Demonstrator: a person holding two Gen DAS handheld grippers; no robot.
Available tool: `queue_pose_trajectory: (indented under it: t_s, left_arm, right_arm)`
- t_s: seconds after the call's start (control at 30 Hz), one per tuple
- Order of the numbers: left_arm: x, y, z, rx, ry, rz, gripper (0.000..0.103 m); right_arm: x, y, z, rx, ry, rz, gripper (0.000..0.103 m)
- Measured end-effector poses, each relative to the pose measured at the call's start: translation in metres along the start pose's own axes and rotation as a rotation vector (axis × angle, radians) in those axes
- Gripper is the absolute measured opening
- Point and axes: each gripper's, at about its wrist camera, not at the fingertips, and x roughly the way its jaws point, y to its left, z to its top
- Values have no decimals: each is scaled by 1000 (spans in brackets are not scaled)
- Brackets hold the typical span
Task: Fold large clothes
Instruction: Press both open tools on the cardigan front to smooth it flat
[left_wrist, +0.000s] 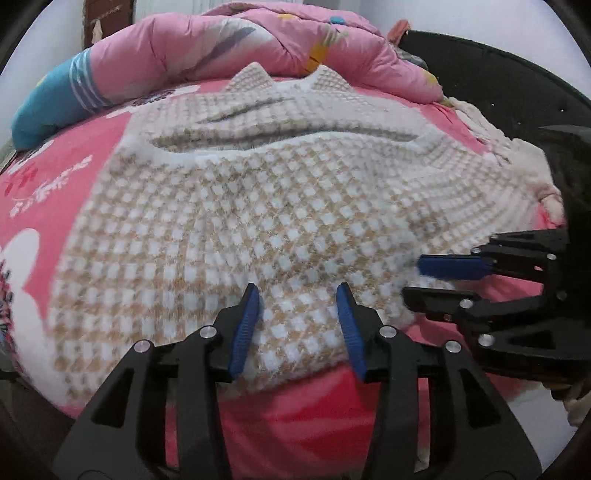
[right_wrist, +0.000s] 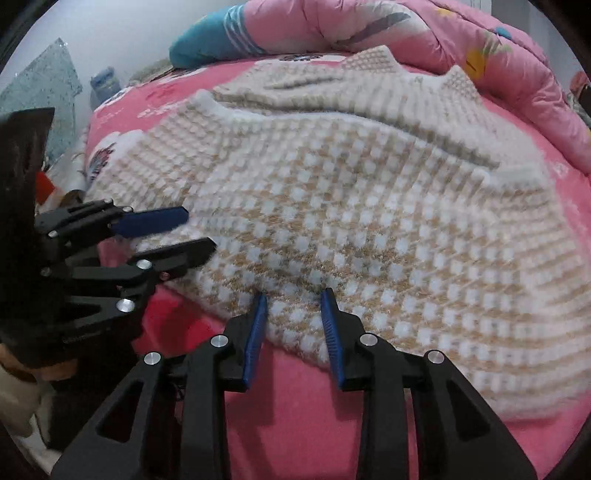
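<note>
A white and tan checked knit sweater (left_wrist: 258, 203) (right_wrist: 351, 203) lies spread flat on the pink bed sheet (left_wrist: 55, 177) (right_wrist: 295, 424), its hem towards me. My left gripper (left_wrist: 297, 295) (right_wrist: 199, 232) stands open over the hem's left part; the knit lies between its blue pads without being pinched. My right gripper (right_wrist: 294, 295) (left_wrist: 412, 280) is at the hem's right part, and the thick knit fills the narrow gap and touches both pads. Both grippers point steeply down at the bed.
A rolled pink quilt (left_wrist: 221, 40) (right_wrist: 406, 29) with a blue end (left_wrist: 48, 103) lies along the far side, just behind the sweater's collar. A dark bed frame (left_wrist: 498, 81) curves on the right. Clutter (right_wrist: 103, 85) stands beyond the bed's left edge.
</note>
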Motion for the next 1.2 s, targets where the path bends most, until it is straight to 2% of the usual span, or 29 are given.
queue_pose_trajectory:
  t_s: [0.13,0.2,0.23,0.3,0.33,0.37,0.43,0.5,0.57,0.6,0.63,0.67,0.7,0.73,0.8,0.83,0.87,0.93,1.0,1.03,1.07,1.1,1.17,1.2]
  left_arm:
    - [-34,8,10,-55,-51,-24,43]
    - [-46,11,8,-45,-97,21,44]
    - [-40,13,9,-47,-79,46,45]
    - [-12,23,6,-79,6,80,47]
    - [-8,23,2,-83,-5,79,48]
    - [-8,20,0,-65,-23,94,48]
    - [-19,17,2,-54,-32,109,47]
    - [-37,22,6,-88,-59,81,47]
    - [-53,36,5,-101,-98,141,47]
    - [-51,42,3,-107,-89,168,49]
    - [-41,55,-1,-132,-43,206,49]
    - [-29,67,-3,-165,-15,183,50]
    - [-29,75,-7,-201,-41,140,50]
    - [-30,75,-5,-207,-48,135,50]
    - [-38,74,0,-219,-53,132,49]
    - [-45,76,1,-232,-69,118,49]
    - [-51,77,3,-241,-91,117,49]
    - [-61,82,0,-240,-118,161,52]
    - [-47,93,-4,-249,-60,165,52]
    - [-38,97,-5,-248,-45,162,52]
    - [-38,96,-6,-241,-52,166,52]
    - [-39,94,-4,-240,-56,172,52]
    - [-46,89,4,-256,-60,180,53]
    - [-51,86,7,-260,-67,180,55]
  right_arm:
    - [-42,-13,5,82,-10,49,29]
    - [-65,-17,2,78,-77,-26,29]
    - [-65,-18,2,79,-83,-57,29]
    - [-39,-27,-2,93,-35,-78,30]
    - [-15,-32,-6,94,-7,-79,31]
    - [-4,-35,-9,96,-17,-75,31]
    - [-17,-38,-5,114,-18,-54,31]
    - [-38,-44,-4,151,-23,-34,31]
    - [-66,-54,-10,136,-78,-116,31]
    - [-68,-61,-15,136,-75,-183,31]
    - [-62,-70,-20,152,-53,-210,31]
    - [-46,-86,-29,188,-14,-205,31]
    - [-30,-96,-39,216,-6,-157,31]
    - [-26,-96,-41,209,-13,-160,31]
    - [-36,-77,-35,116,-10,-250,31]
    - [-41,-72,-32,98,-10,-265,31]
    - [-51,-73,-31,104,-17,-252,31]
    - [-73,-89,-32,176,-67,-240,31]
    - [-78,-112,-38,265,-82,-290,31]
    - [-72,-130,-45,331,-65,-261,31]
    - [-59,-144,-53,389,-49,-190,31]
    - [-51,-147,-56,405,-48,-171,31]
    - [-56,-136,-46,355,-44,-231,33]
    - [-60,-127,-39,339,-45,-255,39]
